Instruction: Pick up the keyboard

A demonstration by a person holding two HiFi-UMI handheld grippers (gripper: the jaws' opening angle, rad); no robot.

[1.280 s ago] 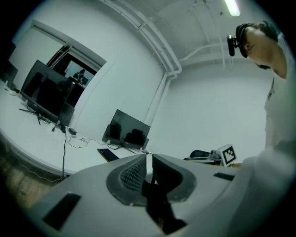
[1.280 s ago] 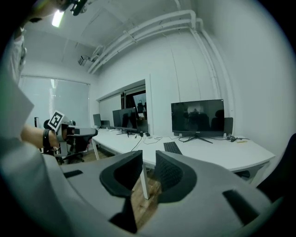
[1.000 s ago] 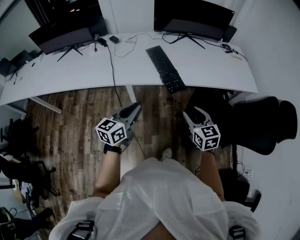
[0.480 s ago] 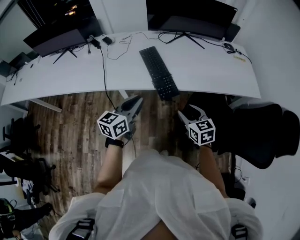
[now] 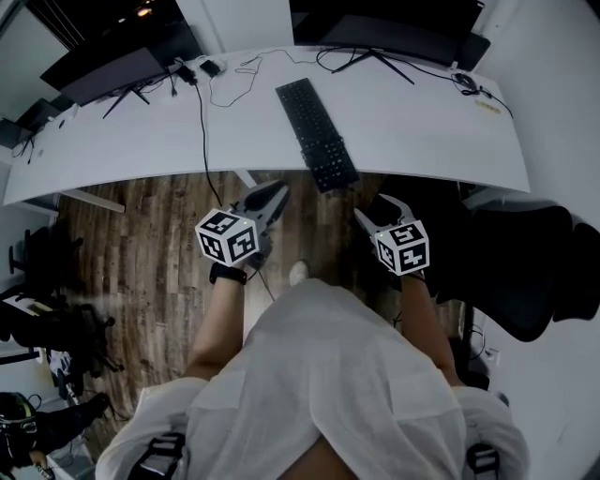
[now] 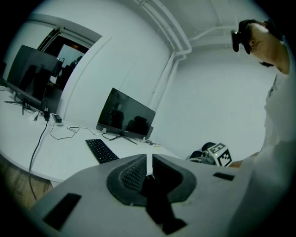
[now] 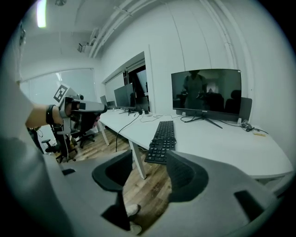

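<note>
A black keyboard (image 5: 317, 136) lies slantwise on the white desk (image 5: 422, 131), its near end sticking out over the front edge. It also shows as the keyboard (image 7: 164, 138) in the right gripper view and the keyboard (image 6: 101, 150) in the left gripper view. My left gripper (image 5: 277, 194) hangs over the wood floor, just short of the desk edge and left of the keyboard's near end, jaws shut and empty (image 6: 149, 162). My right gripper (image 5: 375, 208) is below and right of that end. Its jaws (image 7: 149, 157) are opening, with nothing between them.
Two dark monitors (image 5: 375, 28) (image 5: 103, 75) stand at the back of the desk, with cables (image 5: 202, 103) trailing across it and down the front. A black office chair (image 5: 525, 262) stands at the right. A white desk leg (image 7: 136, 162) stands under the desk edge near the keyboard.
The person has stepped closer to the desk, so both grippers now sit nearer the keyboard's near end. The right gripper's jaws have spread wider. The left stays shut.
</note>
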